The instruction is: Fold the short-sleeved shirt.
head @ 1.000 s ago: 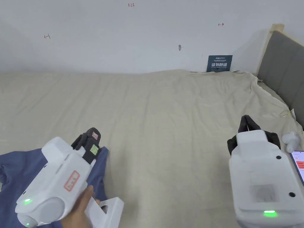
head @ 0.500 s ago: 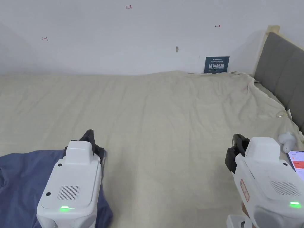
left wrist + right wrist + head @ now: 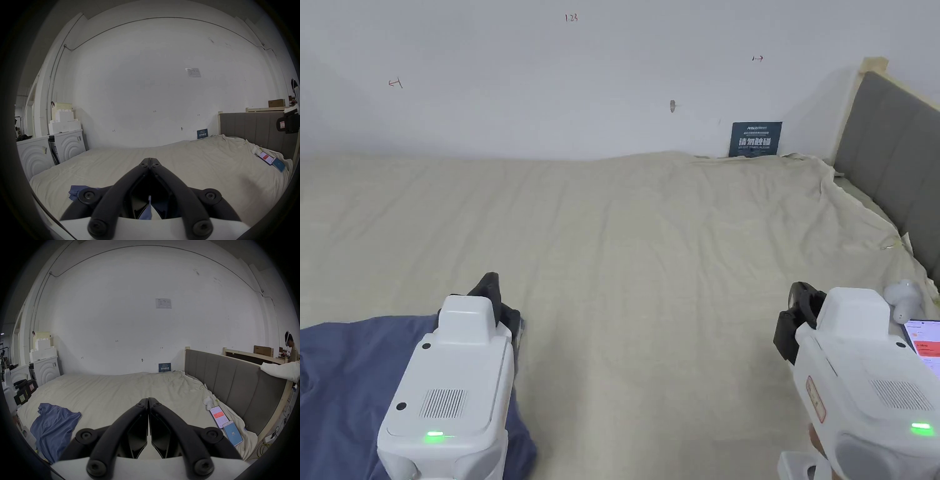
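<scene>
A crumpled blue short-sleeved shirt (image 3: 344, 375) lies on the beige bed sheet (image 3: 650, 250) at the near left. It also lies low at the left in the right gripper view (image 3: 53, 423). My left gripper (image 3: 487, 284) hovers over the shirt's right edge, and its jaws (image 3: 150, 160) are shut with nothing between the tips. Blue cloth (image 3: 146, 214) shows under them. My right gripper (image 3: 802, 297) is held over bare sheet at the near right, far from the shirt. Its jaws (image 3: 148, 400) are shut and empty.
Two phones (image 3: 217, 416) (image 3: 233, 433) and a small white device (image 3: 903, 299) lie by the grey headboard (image 3: 894, 156) on the right. A blue sign (image 3: 755, 139) leans on the far wall. White machines (image 3: 68, 146) stand left of the bed. Another person (image 3: 292, 347) stands beyond the headboard.
The left gripper has turned from tilted to level over the shirt's edge. The right gripper has rolled and dropped slightly to the right. Over the last half second almost nothing has moved.
</scene>
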Tool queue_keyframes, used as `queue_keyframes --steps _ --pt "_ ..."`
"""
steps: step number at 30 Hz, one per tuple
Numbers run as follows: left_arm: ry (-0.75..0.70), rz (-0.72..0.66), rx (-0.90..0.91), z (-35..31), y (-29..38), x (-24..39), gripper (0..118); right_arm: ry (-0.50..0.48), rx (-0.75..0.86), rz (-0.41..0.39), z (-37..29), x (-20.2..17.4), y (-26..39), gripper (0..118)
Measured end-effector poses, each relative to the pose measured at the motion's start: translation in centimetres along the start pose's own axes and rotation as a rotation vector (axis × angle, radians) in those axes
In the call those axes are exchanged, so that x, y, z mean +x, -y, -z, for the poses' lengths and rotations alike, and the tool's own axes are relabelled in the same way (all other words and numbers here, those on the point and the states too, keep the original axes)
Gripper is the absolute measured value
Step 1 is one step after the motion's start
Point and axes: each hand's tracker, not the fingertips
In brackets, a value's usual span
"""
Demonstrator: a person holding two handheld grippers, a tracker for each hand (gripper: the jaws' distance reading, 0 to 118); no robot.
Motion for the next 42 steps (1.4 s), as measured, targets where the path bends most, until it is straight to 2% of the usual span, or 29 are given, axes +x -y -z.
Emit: queue_keyframes --steps 32,38,42 --pt "-0.020 -0.036 0.002 0.4 0.3 -1.3 0 -0.010 0.019 -0.032 -0.2 -0.3 -1.1 0" --pt "-0.087 -0.032 0.001 -0.1 0.7 -4.3 0 -0.070 0.032 -0.057 0.8 -2.5 -1.5 0" --pt "-0.171 -0.022 -0.006 -1.3 1.0 -7.7 0 -0.150 0.039 -0.058 2.2 -5.7 -1.8 0"
